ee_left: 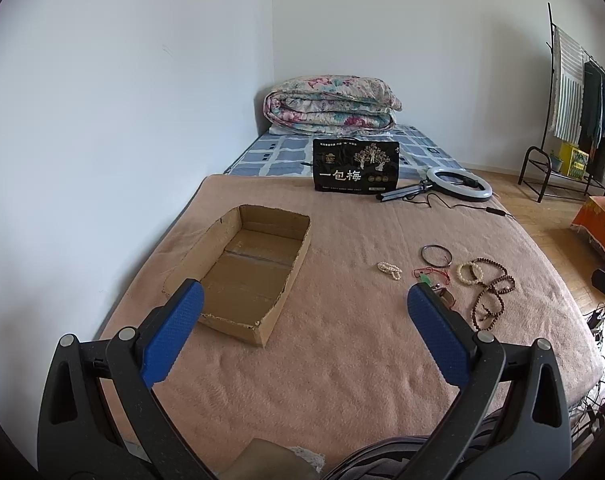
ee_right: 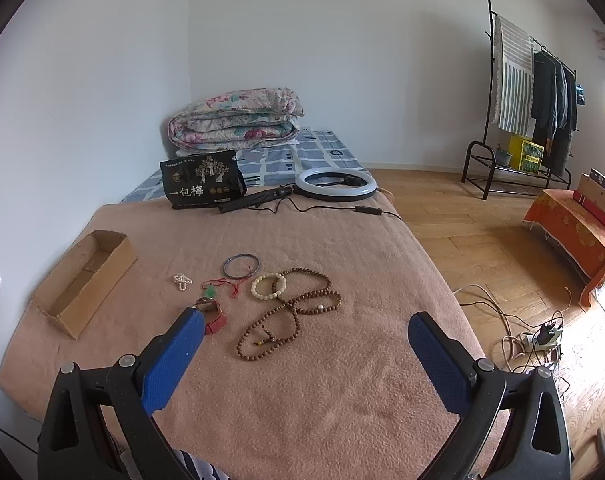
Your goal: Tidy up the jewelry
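An open, empty cardboard box (ee_left: 246, 272) lies on the pink blanket (ee_left: 342, 360); it also shows in the right wrist view (ee_right: 82, 284). Jewelry lies to its right: a small pearl piece (ee_right: 181, 280), a dark bangle (ee_right: 240, 266), a cream bead bracelet (ee_right: 268, 286), a long brown bead string (ee_right: 290, 316), a green pendant on red cord (ee_right: 210, 291) and a red-strapped watch (ee_right: 212, 314). The same pieces show in the left wrist view around the bangle (ee_left: 436, 256). My left gripper (ee_left: 304, 300) is open and empty near the box. My right gripper (ee_right: 306, 326) is open and empty before the beads.
A black snack bag (ee_right: 202, 184) and a white ring light (ee_right: 335, 184) with its cable lie at the blanket's far end. A folded floral quilt (ee_right: 236, 118) sits behind. Wooden floor, a clothes rack (ee_right: 530, 92) and loose cables (ee_right: 522, 332) lie to the right.
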Motion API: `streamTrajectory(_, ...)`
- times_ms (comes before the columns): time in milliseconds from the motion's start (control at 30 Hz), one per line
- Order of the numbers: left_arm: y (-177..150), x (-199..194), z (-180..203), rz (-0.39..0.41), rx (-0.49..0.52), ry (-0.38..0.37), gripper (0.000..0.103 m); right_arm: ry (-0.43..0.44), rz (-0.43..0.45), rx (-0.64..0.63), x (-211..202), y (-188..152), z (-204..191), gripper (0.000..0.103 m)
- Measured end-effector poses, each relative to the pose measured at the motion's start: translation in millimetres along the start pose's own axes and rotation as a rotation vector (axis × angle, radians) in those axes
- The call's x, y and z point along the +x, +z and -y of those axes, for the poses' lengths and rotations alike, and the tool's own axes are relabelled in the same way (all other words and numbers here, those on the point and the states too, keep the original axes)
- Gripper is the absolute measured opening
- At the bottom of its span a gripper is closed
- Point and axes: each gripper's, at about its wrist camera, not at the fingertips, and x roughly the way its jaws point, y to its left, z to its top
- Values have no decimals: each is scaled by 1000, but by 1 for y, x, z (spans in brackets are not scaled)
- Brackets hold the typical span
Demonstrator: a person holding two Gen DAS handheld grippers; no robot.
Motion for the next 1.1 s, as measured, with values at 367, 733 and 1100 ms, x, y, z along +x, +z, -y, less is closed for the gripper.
streamTrajectory(367,6,44,9,-36,45,-72,103,13,-43,3,38,-3,12,103)
streamTrajectory(733,14,103,37,-98,106,-213,95,42,-141,-30,95,-9,21,101)
streamTrajectory(1100,6,170,79,-236,179,-368,64,165,-289,-29,169,-13,17,81)
